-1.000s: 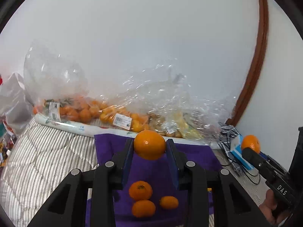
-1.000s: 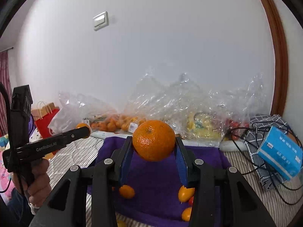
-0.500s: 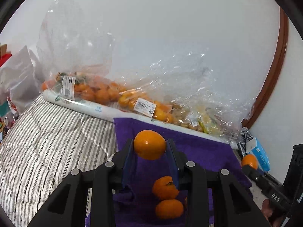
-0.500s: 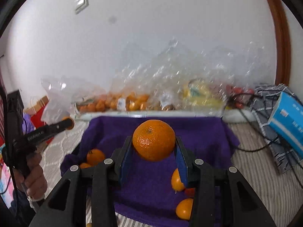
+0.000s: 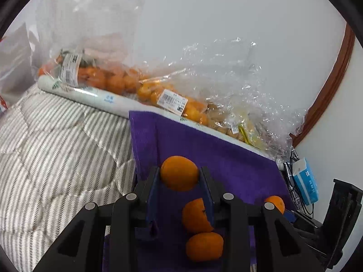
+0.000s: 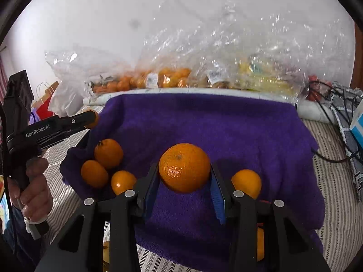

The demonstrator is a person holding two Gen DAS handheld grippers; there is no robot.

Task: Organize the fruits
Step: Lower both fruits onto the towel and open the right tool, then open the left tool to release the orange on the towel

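A purple towel (image 6: pixel 204 122) lies on a striped bed (image 5: pixel 56 140) by a white wall (image 6: pixel 90 22). 4 loose oranges (image 6: pixel 109 153) sit on it. The left tongs (image 5: pixel 179 176) and the right tongs (image 6: pixel 184 181) each pinch 1 orange.

A fuzzy matt purple towel (image 6: pixel 204 124), crinkly glossy clear plastic bags (image 6: pixel 226 56), and a dimpled shiny orange (image 6: pixel 184 167).
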